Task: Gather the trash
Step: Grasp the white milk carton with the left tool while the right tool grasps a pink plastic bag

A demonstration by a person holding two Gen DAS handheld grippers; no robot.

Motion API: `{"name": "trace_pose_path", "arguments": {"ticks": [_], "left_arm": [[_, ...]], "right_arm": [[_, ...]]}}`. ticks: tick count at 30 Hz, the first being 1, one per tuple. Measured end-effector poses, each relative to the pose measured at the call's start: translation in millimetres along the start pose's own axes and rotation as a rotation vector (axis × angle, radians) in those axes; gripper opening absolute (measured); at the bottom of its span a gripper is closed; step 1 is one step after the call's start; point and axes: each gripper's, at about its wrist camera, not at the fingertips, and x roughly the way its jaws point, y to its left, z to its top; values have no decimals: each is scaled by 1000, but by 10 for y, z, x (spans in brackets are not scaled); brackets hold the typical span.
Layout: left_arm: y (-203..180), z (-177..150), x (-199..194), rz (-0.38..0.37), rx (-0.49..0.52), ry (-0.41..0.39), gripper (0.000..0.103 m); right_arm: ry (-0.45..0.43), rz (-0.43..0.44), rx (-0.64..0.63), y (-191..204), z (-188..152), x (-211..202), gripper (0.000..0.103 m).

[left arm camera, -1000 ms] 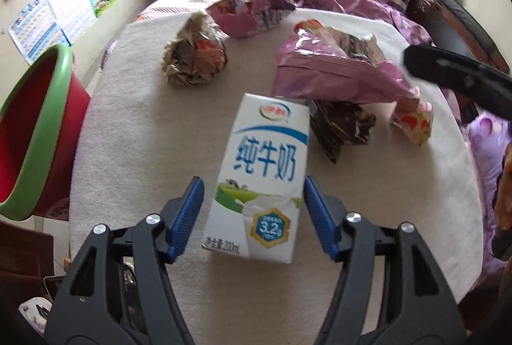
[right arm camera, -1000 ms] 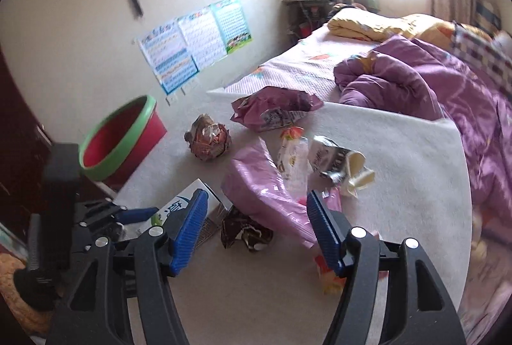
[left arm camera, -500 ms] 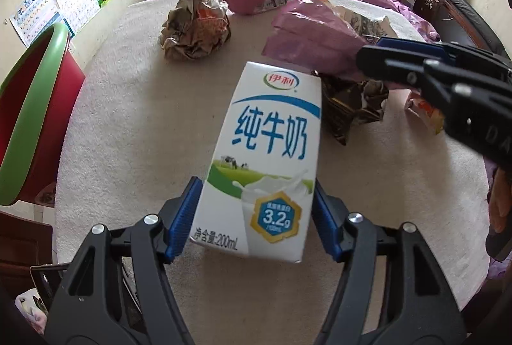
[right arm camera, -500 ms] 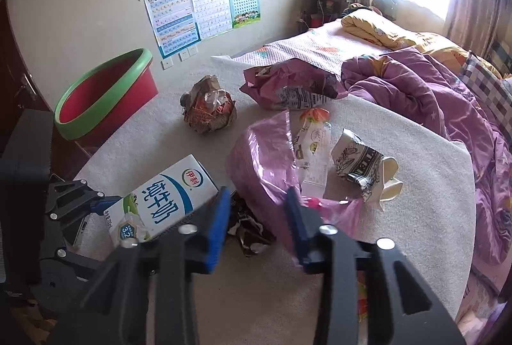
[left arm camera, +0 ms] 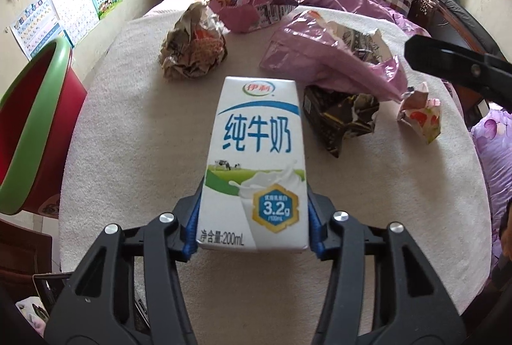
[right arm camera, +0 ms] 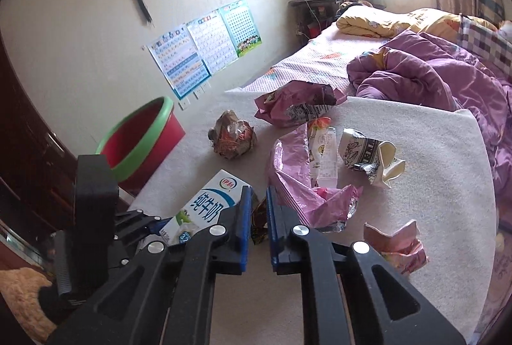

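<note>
Milk, in a white and blue cardboard carton [left arm camera: 256, 165], is sitting between the blue pads [left arm camera: 192, 223] of the left gripper [left arm camera: 252, 225], whose jaws have just been closing and are now pressing on its lower sides above the cream round table [left arm camera: 134, 133]. Beside it the right gripper [right arm camera: 257, 210] is resting with its jaws drawn nearly together and nothing visibly between them, near a crumpled pink plastic bag [right arm camera: 297, 185]. A red basin with a green rim [right arm camera: 137, 140] is standing beyond the table edge.
</note>
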Motion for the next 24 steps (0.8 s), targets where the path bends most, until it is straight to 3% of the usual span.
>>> {"name": "trace_pose_path", "arguments": {"ticks": [3, 6, 14, 15, 18, 24], "left_arm": [[-20, 9, -3, 0, 6, -1, 50], [-25, 13, -14, -1, 7, 1, 50], [-42, -31, -29, 1, 5, 7, 50], [-35, -38, -36, 3, 2, 7, 50], [3, -49, -49, 9, -10, 7, 50], [19, -45, -57, 13, -25, 5, 50]], "right_arm": [[7, -46, -14, -10, 2, 33, 16], [16, -98, -35, -41, 33, 99, 56], [142, -193, -184, -31, -1, 568, 61], [159, -191, -193, -30, -34, 610, 59], [165, -188, -191, -36, -105, 631, 35], [90, -128, -118, -27, -92, 393, 30]]}}
